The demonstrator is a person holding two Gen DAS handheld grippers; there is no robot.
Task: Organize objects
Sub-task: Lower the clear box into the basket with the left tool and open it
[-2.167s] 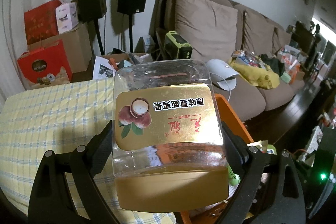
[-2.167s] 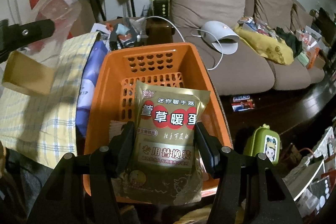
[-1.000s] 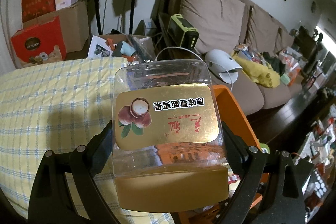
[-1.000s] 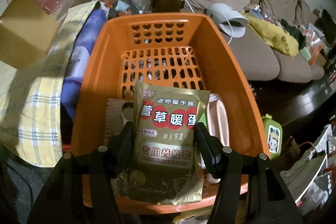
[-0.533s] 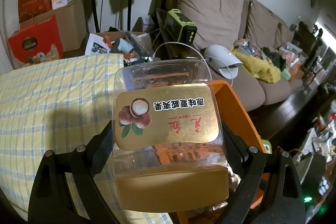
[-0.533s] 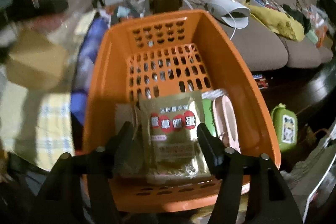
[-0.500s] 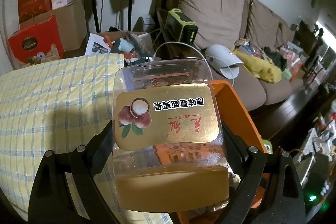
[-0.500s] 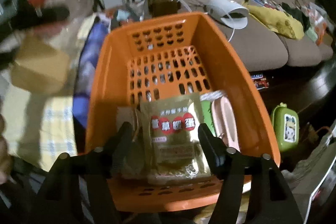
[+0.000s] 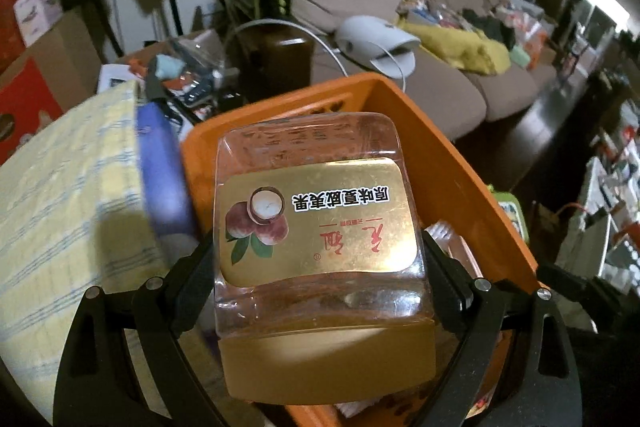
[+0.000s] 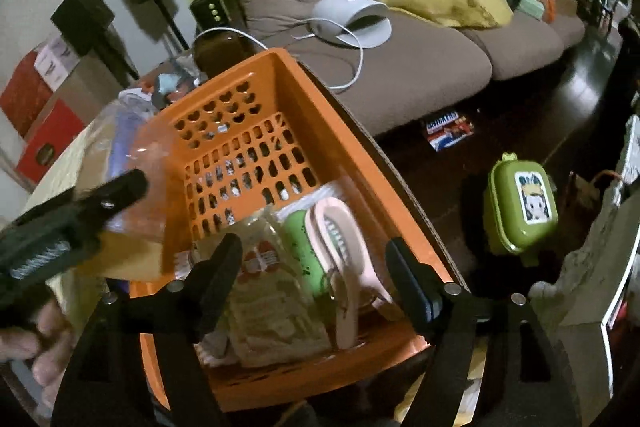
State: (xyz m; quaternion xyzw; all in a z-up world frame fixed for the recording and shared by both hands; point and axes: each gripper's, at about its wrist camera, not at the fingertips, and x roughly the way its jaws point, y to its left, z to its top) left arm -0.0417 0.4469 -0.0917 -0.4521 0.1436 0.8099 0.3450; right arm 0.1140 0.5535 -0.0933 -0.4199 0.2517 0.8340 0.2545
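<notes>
The left gripper (image 9: 320, 263) has its jaws squeezed on a clear jar (image 9: 316, 223) over the orange basket (image 9: 460, 163). The right gripper (image 10: 314, 259) is opening its jaws, nothing held, above a packet (image 10: 272, 299) in the basket.

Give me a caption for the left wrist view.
Left tool holds a clear gold-lidded jar over an orange basket.

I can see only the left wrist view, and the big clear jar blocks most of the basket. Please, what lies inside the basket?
Observer: In the orange basket lie a gold pouch, a green item and a pink comb-like piece.
Operator: Does the right gripper hold the pouch?
Observer: No. The right gripper has nothing between its jaws; they are opening above the pouch.
Operator: Is any basket floor bare?
Observer: Yes, the perforated far half is bare.
</notes>
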